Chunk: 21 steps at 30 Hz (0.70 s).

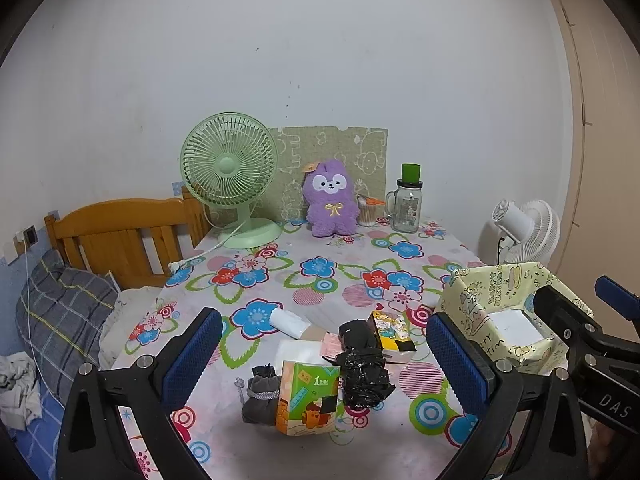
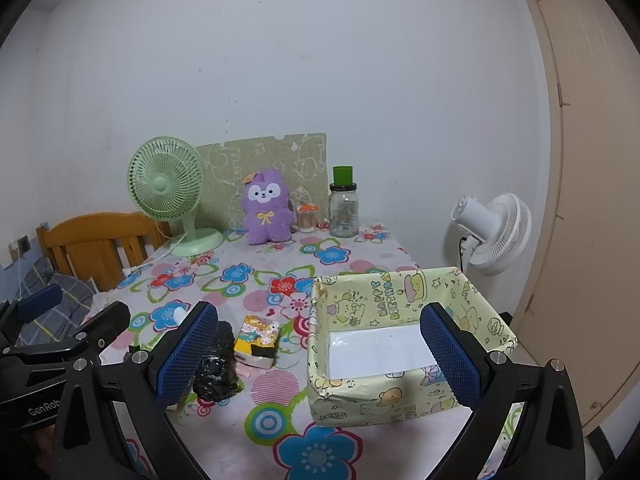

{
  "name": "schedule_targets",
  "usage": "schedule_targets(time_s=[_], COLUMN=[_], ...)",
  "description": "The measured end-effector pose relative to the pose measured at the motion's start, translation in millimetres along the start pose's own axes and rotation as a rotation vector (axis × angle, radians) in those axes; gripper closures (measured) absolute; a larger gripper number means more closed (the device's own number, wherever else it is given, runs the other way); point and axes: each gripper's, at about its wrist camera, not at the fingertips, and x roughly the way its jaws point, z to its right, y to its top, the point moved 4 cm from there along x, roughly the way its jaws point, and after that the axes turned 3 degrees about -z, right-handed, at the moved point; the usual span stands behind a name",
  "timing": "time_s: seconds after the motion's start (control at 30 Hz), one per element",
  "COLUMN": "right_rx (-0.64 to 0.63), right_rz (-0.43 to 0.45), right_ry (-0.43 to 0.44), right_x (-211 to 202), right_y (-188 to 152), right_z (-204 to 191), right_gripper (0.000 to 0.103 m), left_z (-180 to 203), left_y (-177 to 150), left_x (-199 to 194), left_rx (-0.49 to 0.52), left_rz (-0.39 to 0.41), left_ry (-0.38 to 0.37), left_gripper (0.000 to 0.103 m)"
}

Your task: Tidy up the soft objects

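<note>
While both tongs hung wide and empty | left gripper [image 1: 324, 356] faced green tissue pack [image 1: 306, 400], black crinkled bag [image 1: 364, 376] | yellow paper-wrapped box [image 2: 400, 396] under right gripper [image 2: 320, 356] | I feared snagging the floral cloth [image 1: 320, 276].

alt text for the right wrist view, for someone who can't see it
The open right gripper hovers over a floral tablecloth, framing an empty yellow cartoon-print box on the right. Left of the box lie a yellow tissue pack and a crumpled black bag. At the back stand a purple plush toy, a green fan and a glass jar.
</note>
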Motion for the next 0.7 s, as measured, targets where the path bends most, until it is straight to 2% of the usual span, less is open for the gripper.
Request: schedule_targets(time_s=[0.7], right_rx=[0.004], right_rz=[-0.005], right_ry=[0.000], right_x=[-0.1], right_y=[0.8], right_z=[0.0], right_gripper=[0.001], left_z=[-1.1], left_y=[1.1], left_x=[-2.3], left_rx=[-0.007], left_rz=[0.000], left_ry=[-0.017], left_gripper=[0.002])
